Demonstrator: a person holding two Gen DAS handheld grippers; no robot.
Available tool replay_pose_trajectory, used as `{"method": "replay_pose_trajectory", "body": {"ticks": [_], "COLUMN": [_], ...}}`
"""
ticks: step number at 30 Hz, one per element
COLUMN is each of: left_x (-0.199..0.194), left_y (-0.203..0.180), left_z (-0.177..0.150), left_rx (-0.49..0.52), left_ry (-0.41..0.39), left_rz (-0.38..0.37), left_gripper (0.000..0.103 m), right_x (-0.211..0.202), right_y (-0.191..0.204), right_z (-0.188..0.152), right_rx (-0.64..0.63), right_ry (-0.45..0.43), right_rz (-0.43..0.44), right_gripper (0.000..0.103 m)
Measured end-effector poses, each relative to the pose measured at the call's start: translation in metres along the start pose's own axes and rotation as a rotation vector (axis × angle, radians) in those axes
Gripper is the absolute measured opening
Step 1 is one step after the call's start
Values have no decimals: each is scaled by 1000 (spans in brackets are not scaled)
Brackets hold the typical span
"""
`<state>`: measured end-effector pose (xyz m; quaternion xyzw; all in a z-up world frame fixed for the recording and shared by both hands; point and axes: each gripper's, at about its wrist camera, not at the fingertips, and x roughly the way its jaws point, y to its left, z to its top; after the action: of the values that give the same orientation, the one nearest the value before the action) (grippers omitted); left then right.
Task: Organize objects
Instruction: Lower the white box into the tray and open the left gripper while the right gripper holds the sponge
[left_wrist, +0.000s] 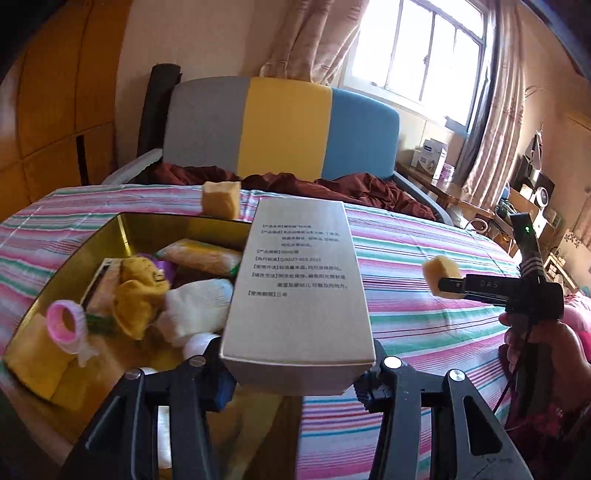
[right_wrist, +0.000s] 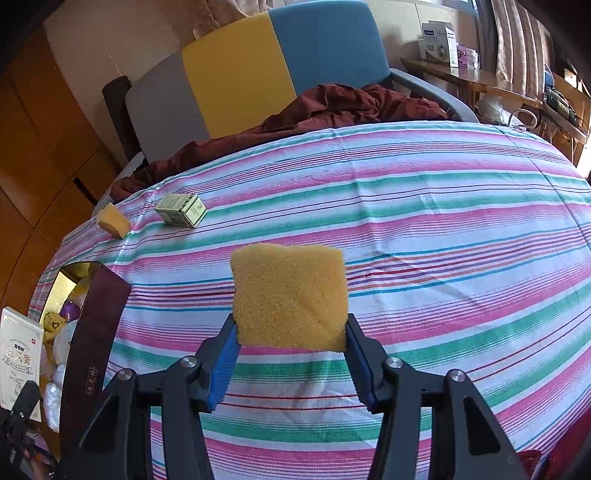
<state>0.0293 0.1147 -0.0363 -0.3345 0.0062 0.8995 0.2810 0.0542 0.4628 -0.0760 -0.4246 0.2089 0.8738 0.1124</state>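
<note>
Left wrist view: the left hand-held gripper (left_wrist: 297, 365) is clamped on the near end of a tall grey cardboard carton with printed text (left_wrist: 297, 284), held up over the edge of the gold-lined open storage box (left_wrist: 79, 254).
Box contents: pretty full already. There's a yellow plush toy (left_wrist: 138, 295), a white knitted sock (left_wrist: 195, 306), a pink ring-shaped thing (left_wrist: 66, 323) and a wrapped packet (left_wrist: 203, 254).
Also visible: a loose yellow sponge cube (left_wrist: 221, 199) sits on the striped bedsheet (left_wrist: 424, 295) just past the box.
How the carton handles: looks light and stiff, but the walls are thin, so I'd guess a hard squeeze dents it. Holding the narrow end like this seems fine.

Right wrist view: the right hand-held gripper (right_wrist: 291, 345) is pinching a square yellow foam sponge (right_wrist: 290, 295) by its lower edges, above the bed.
How the sponge handles: soft, squishy and very light. It'll deform but probably won't slip off those ribbed pads.
Still out: a small green-and-white carton (right_wrist: 181, 209) lies on the sheet, near the loose cube.
</note>
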Motion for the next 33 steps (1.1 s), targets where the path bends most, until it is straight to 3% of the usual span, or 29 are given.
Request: {"method": "replay_pose_trajectory", "body": {"ticks": [5,9,23,27,28,31,33], "left_x": [-20,-23,-7,-3,-6,-18,-28], "left_y": [53,88,125,124,122,112,105], "left_z": [-5,-10,-29,-29,-28,-28,-28], "left_rx": [-23,-37,-50,-22,-22,-14,-9], "left_ry": [-2,44,188,206,193,125,75], "left_rz": [100,153,202,255,252,243,225], "left_gripper": [51,51,52,62,65,87,90], "right_x": [-1,-4,-9,-10,-11,-15,-18], "right_y": [0,2,13,17,18,25,31], "right_z": [0,1,0,-1,-1,-1,-2], "right_rx": [4,0,-34,-45,-48,-60,-77], "right_ry": [0,-11,-36,-41,-42,-50,-55], "right_rz": [5,15,49,62,69,98,125], "right_gripper": [54,54,54,54,54,54,54]}}
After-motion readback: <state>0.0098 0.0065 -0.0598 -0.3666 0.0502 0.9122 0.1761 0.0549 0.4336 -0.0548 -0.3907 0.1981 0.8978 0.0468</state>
